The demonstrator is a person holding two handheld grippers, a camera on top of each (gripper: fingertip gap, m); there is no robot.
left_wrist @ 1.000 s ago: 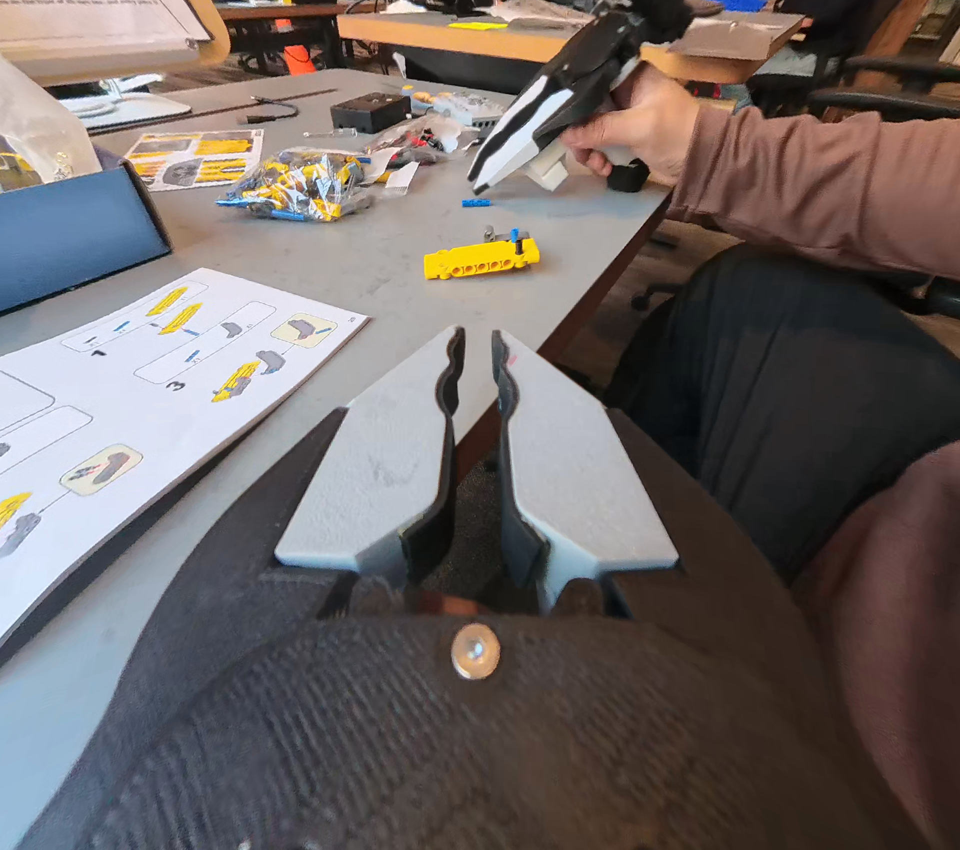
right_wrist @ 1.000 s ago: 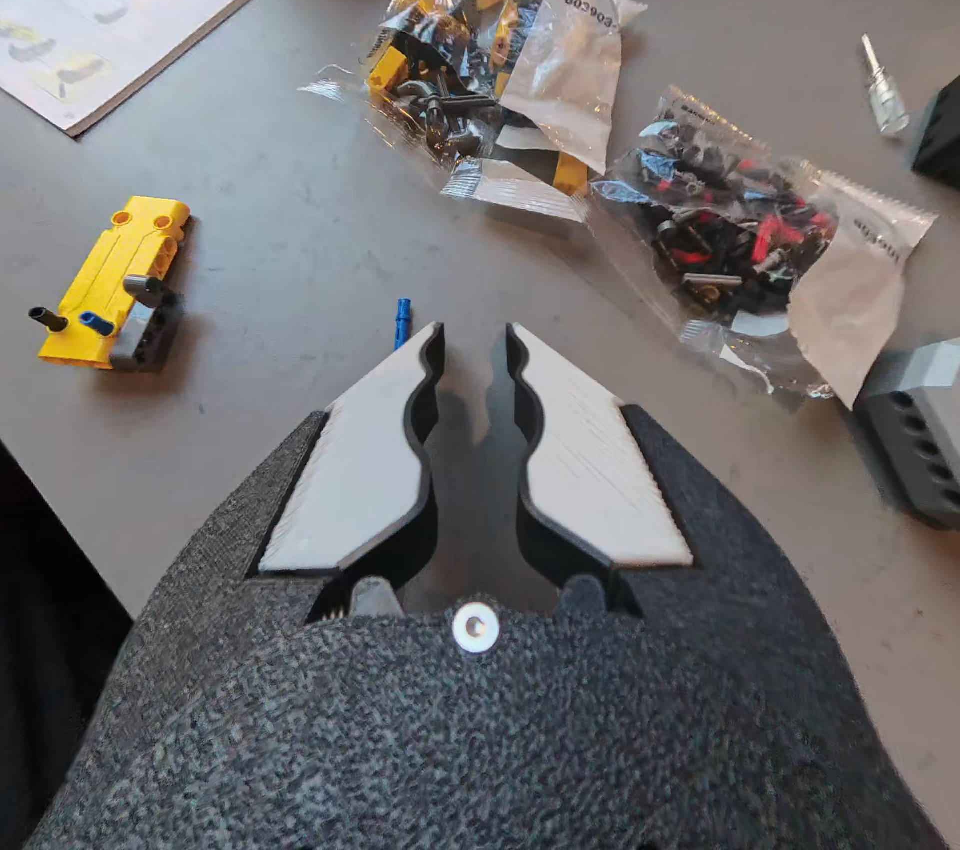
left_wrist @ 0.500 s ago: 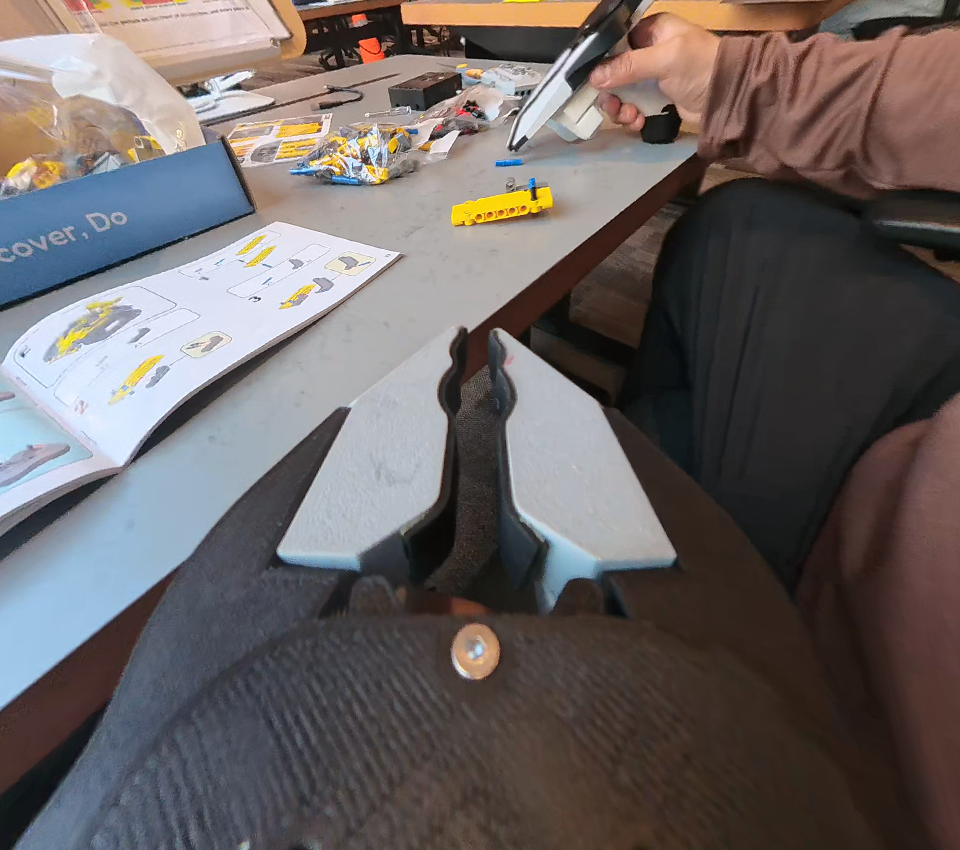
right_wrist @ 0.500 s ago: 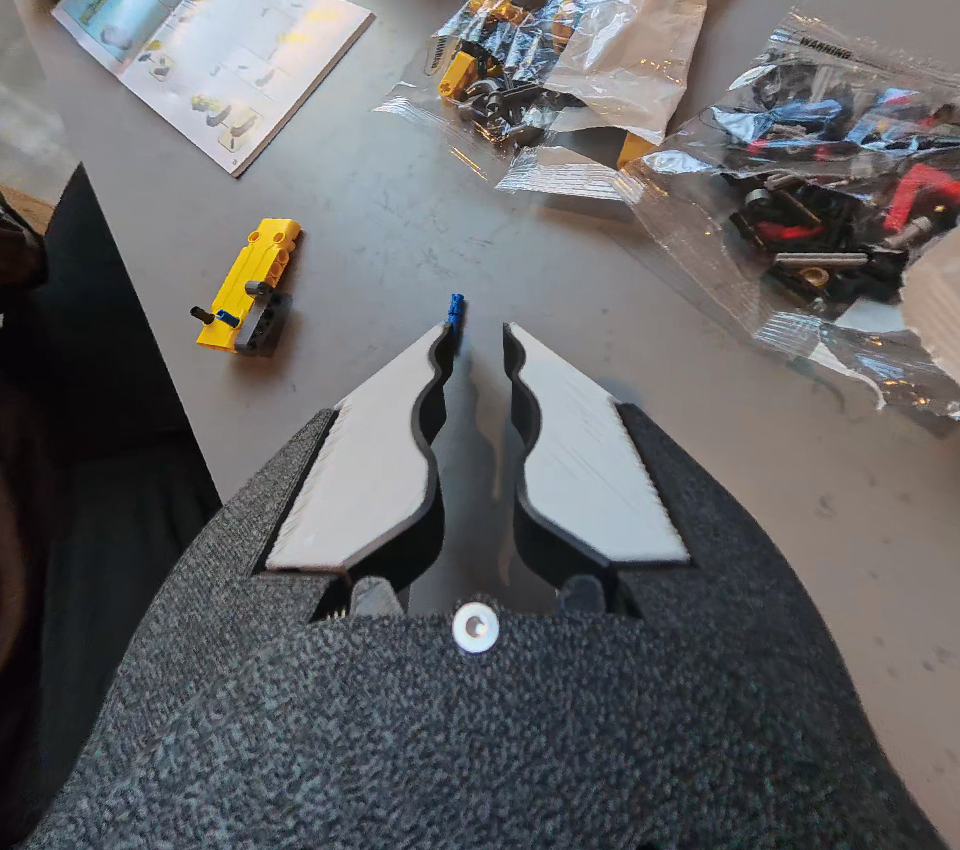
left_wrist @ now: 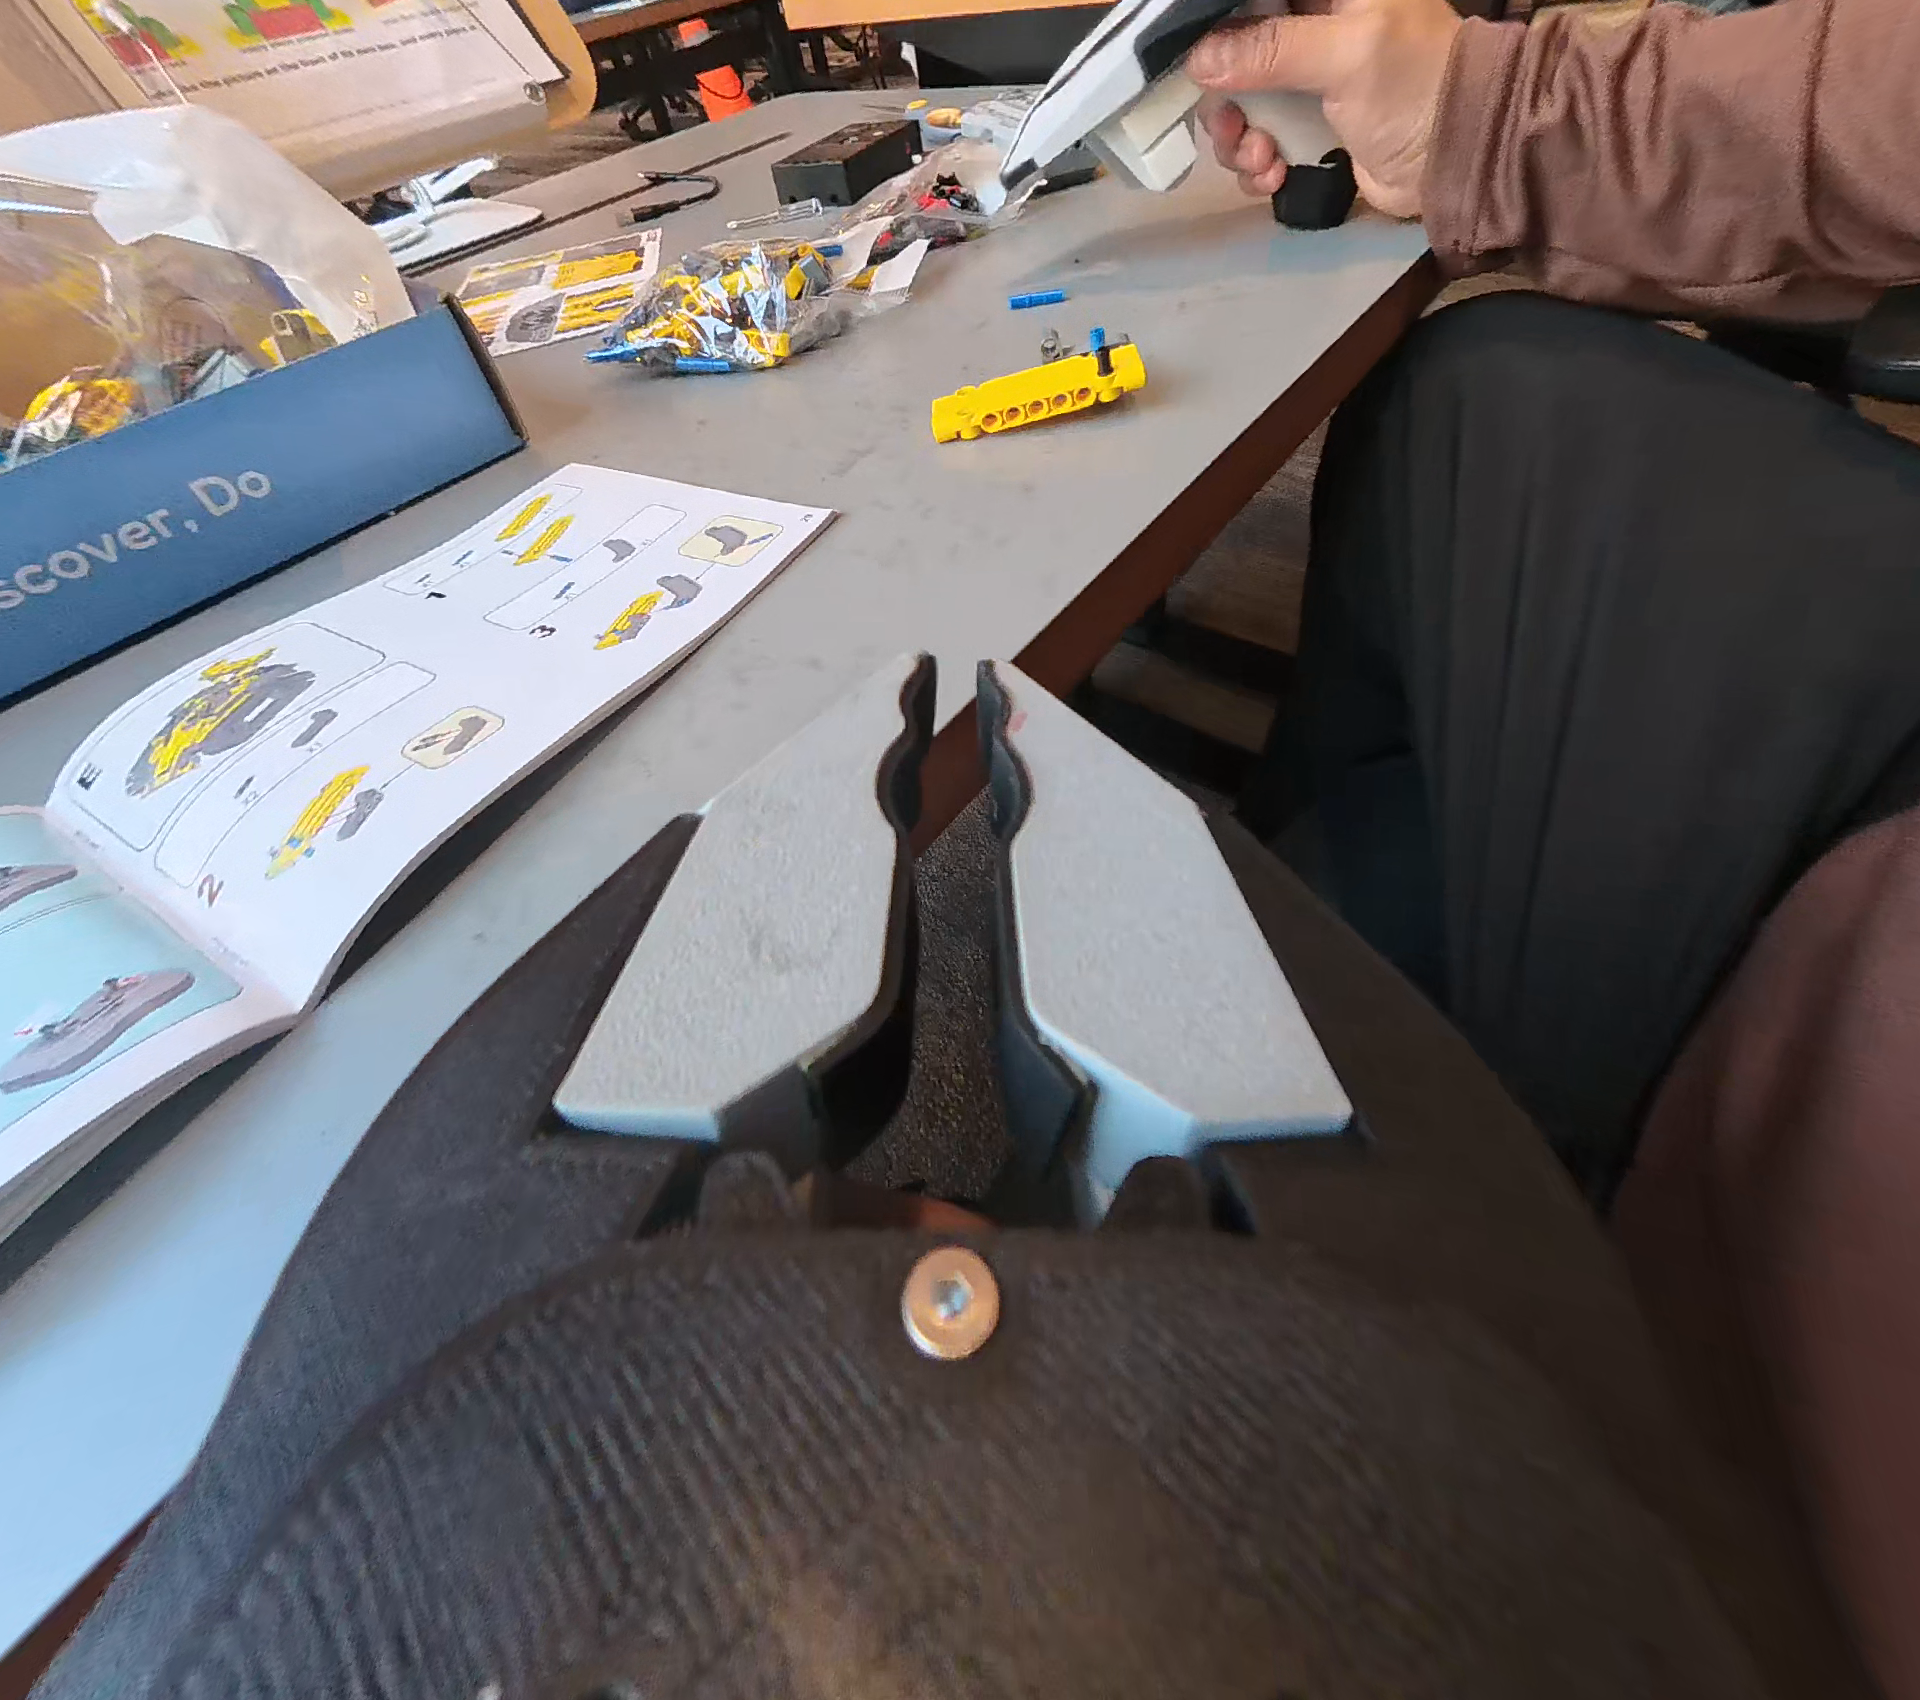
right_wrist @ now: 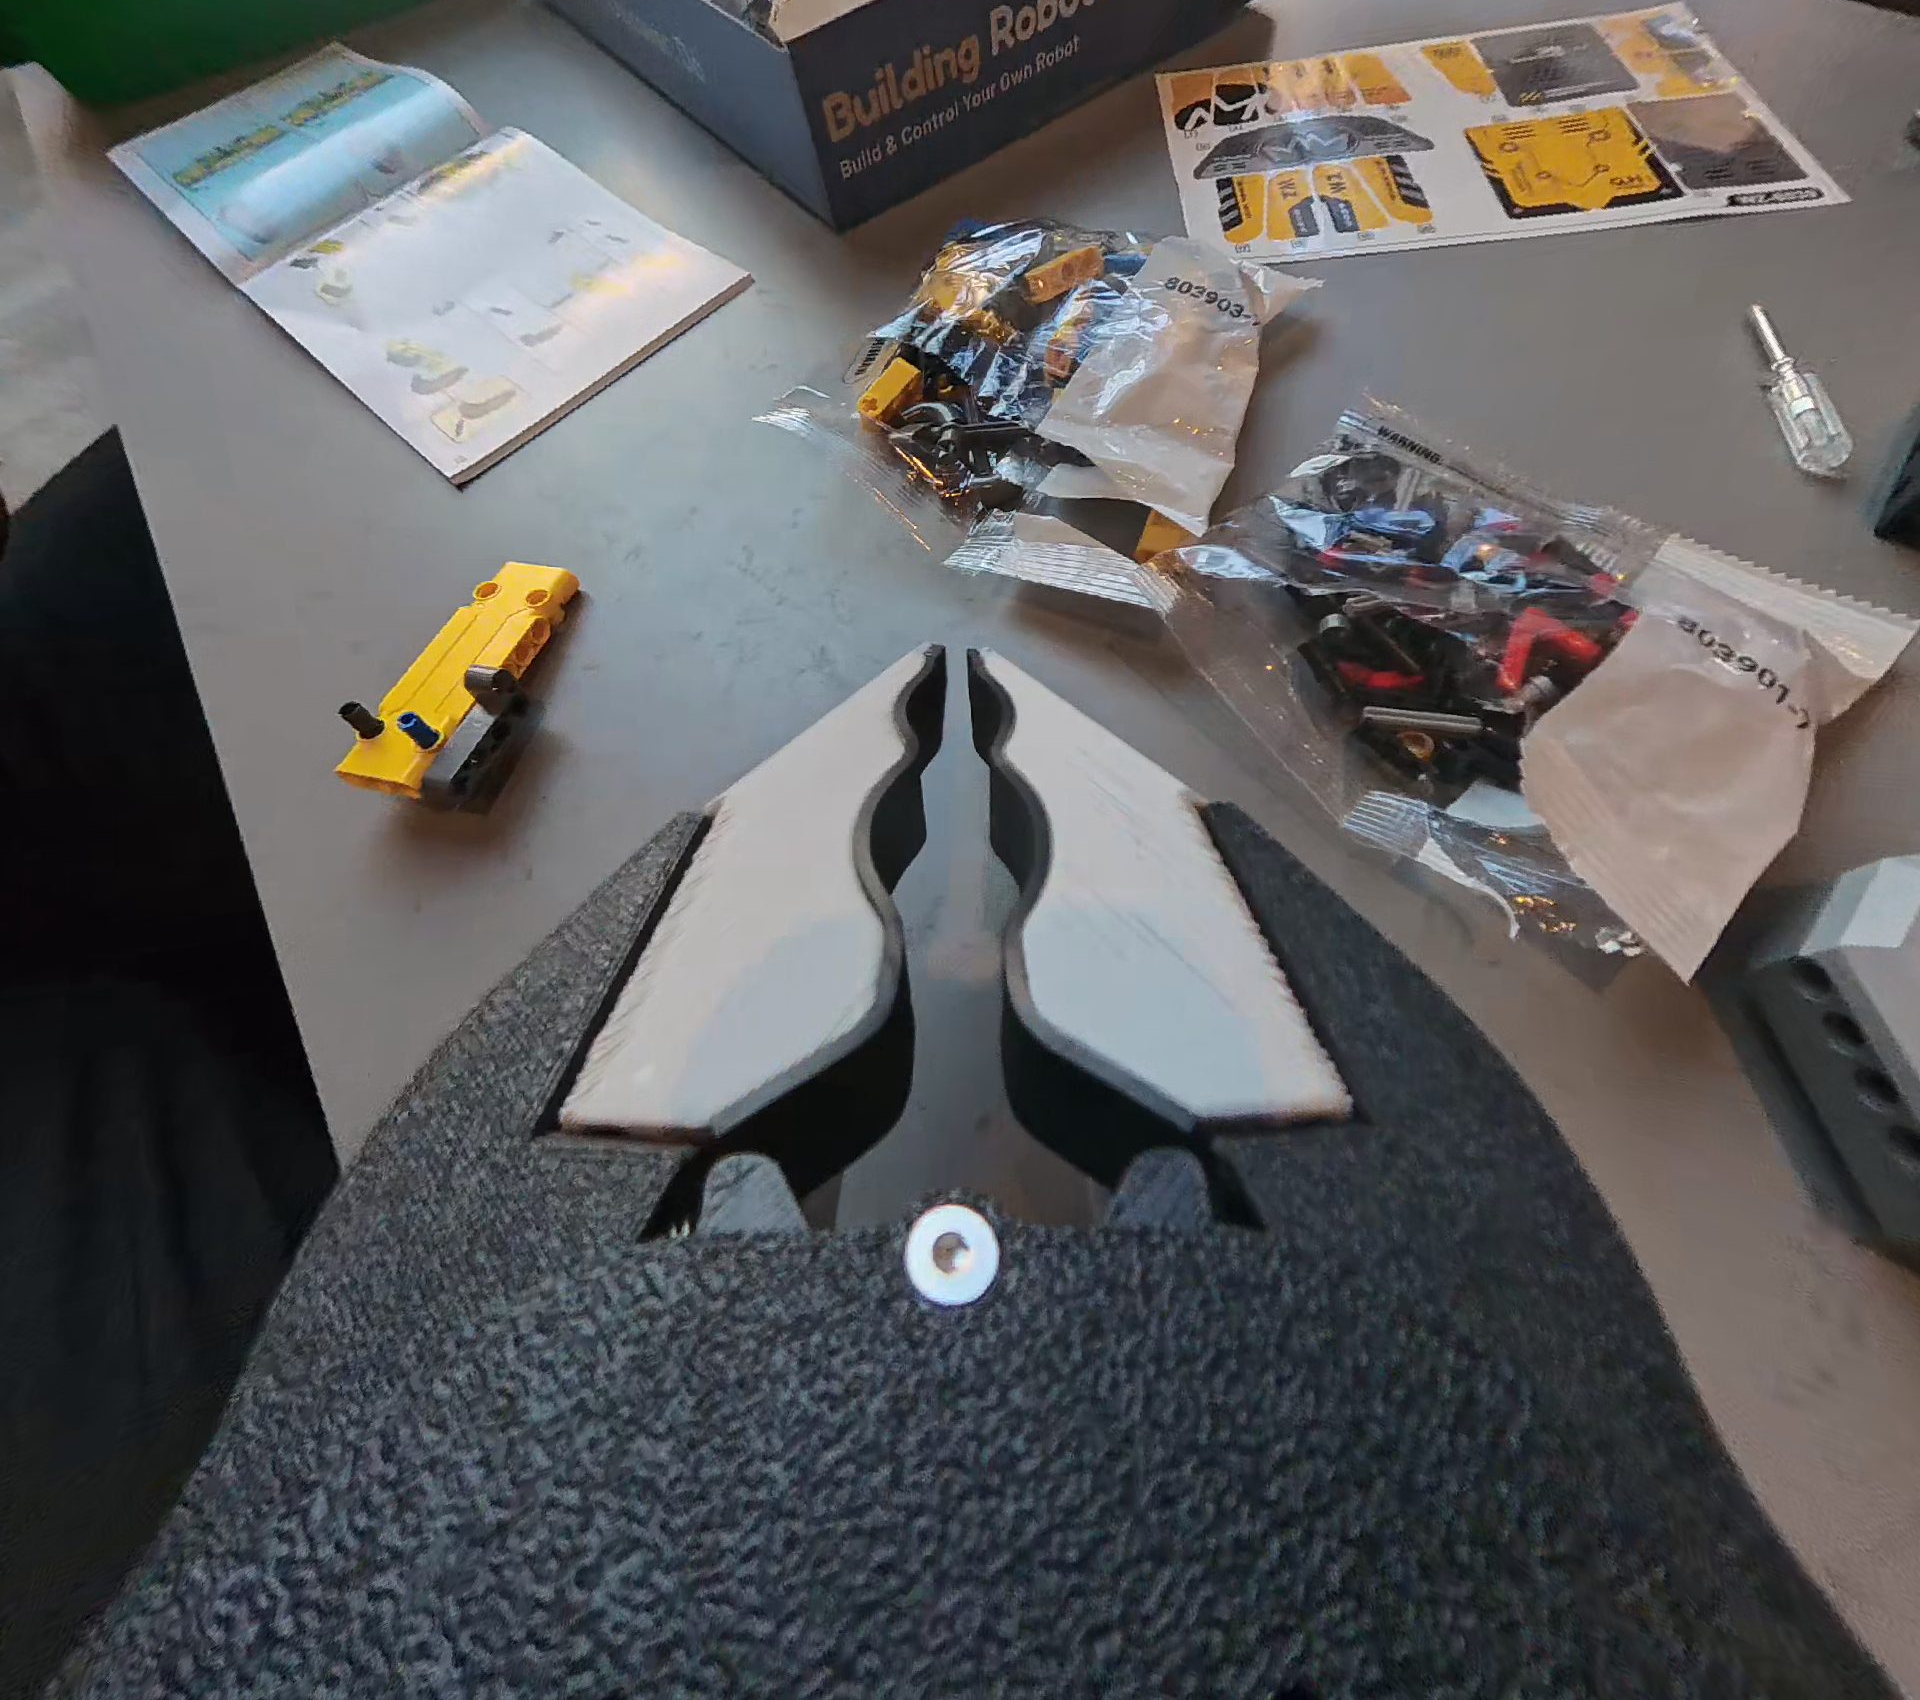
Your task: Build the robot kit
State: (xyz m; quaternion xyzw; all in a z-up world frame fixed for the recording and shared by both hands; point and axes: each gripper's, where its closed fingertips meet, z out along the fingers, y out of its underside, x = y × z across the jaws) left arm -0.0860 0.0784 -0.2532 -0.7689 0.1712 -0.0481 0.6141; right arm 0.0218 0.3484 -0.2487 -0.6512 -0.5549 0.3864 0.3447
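A yellow beam (right_wrist: 457,679) lies near two parts bags (right_wrist: 1049,393), a booklet (right_wrist: 436,268) and a blue box (right_wrist: 935,40).

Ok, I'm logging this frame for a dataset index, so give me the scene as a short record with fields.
surface: grey table
left gripper: fingers a narrow gap apart, empty, at the table's near edge beside the open booklet
right gripper: fingers almost together, nothing between them, above the table near the bag of black and red parts
loose parts: yellow beam assembly; blue pin lying apart from it
other: bag of yellow parts, blue box, sticker sheet, screwdriver
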